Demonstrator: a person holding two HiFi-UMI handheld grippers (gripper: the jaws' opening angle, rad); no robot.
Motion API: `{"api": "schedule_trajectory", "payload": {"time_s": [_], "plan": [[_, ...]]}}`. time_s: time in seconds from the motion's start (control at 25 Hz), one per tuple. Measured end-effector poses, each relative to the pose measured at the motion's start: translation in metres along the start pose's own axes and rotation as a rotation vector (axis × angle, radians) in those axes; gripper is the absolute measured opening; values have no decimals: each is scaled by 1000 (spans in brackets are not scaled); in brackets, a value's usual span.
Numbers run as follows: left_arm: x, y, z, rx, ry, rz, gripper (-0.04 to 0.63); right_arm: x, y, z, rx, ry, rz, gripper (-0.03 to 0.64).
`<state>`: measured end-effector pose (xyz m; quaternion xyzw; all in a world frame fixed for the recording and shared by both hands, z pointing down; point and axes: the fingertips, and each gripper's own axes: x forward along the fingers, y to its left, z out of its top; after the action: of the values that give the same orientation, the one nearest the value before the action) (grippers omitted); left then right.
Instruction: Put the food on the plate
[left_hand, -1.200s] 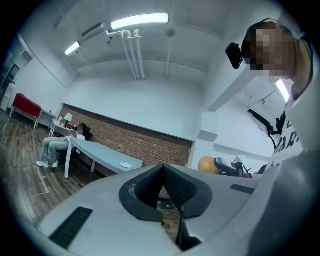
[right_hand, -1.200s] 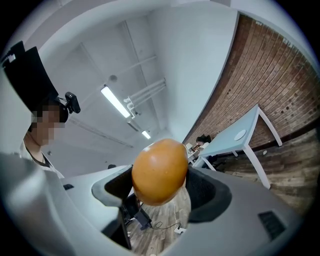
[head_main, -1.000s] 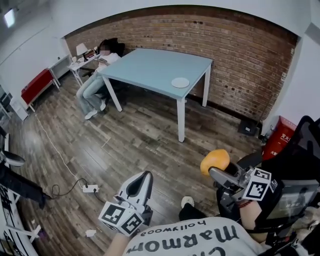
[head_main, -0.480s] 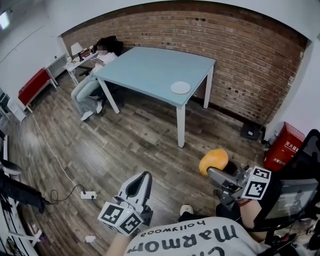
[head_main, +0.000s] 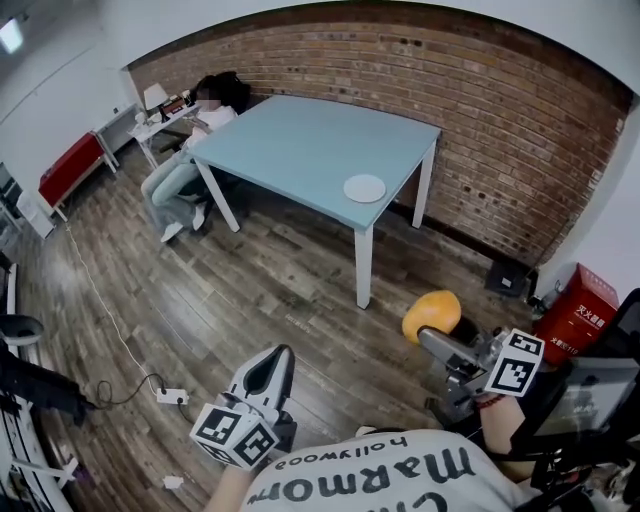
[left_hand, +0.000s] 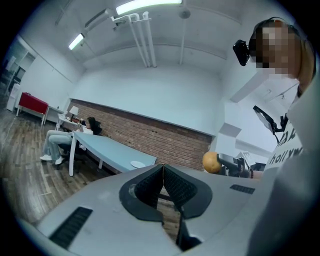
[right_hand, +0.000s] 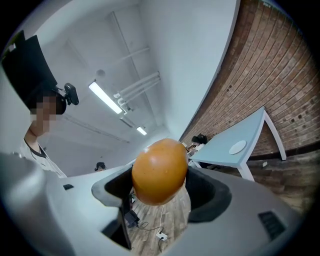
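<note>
While R gripper (head_main: 428, 328) jaws clamp orange food (head_main: 432, 310), L gripper (head_main: 265, 366) jaws together, shirt (head_main: 380, 482) reads "hollywood", plate (head_main: 364, 188) on table (head_main: 300, 150).

The person's shirt (head_main: 400, 468) reads "hollywood" and "Marmo", upside down.

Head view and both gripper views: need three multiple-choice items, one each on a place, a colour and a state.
1. Where is the white plate?
A) on the floor
B) near a corner of the blue table
C) on the red bench

2. What colour is the food in the right tool?
A) green
B) purple
C) orange

3. How does the left tool stand?
A) shut, nothing between its jaws
B) wide open
C) shut on the plate

Answers:
1 B: the head view shows it by the table's near corner.
2 C: the right gripper view shows a round orange item clamped.
3 A: the left gripper view shows the pads meeting, empty.
</note>
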<state>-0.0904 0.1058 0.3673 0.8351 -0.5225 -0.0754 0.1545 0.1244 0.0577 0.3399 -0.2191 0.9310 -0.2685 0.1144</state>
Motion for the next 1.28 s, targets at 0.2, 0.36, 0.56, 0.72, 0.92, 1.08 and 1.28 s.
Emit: {"api": "schedule_trajectory", "payload": {"time_s": [0.2, 0.36, 0.56, 0.72, 0.92, 1.08, 1.28], "plan": [[15, 14, 0, 13, -2, 53, 9, 13, -23, 8, 1, 17, 17, 331], [23, 22, -7, 5, 19, 62, 9, 17, -35, 7, 12, 29, 8, 331], [45, 33, -14, -20, 34, 64, 9, 7, -55, 19, 10, 1, -36, 331], [66, 25, -6, 7, 14, 55, 9, -9, -75, 35, 37, -51, -76, 331], [77, 26, -8, -2, 37, 54, 9, -2, -86, 34, 64, -44, -75, 331], [93, 37, -10, -4, 68, 49, 9, 8, -99, 32, 46, -23, -94, 331], [130, 60, -9, -1, 85, 14, 9, 18, -127, 39, 73, -49, -142, 331]]}}
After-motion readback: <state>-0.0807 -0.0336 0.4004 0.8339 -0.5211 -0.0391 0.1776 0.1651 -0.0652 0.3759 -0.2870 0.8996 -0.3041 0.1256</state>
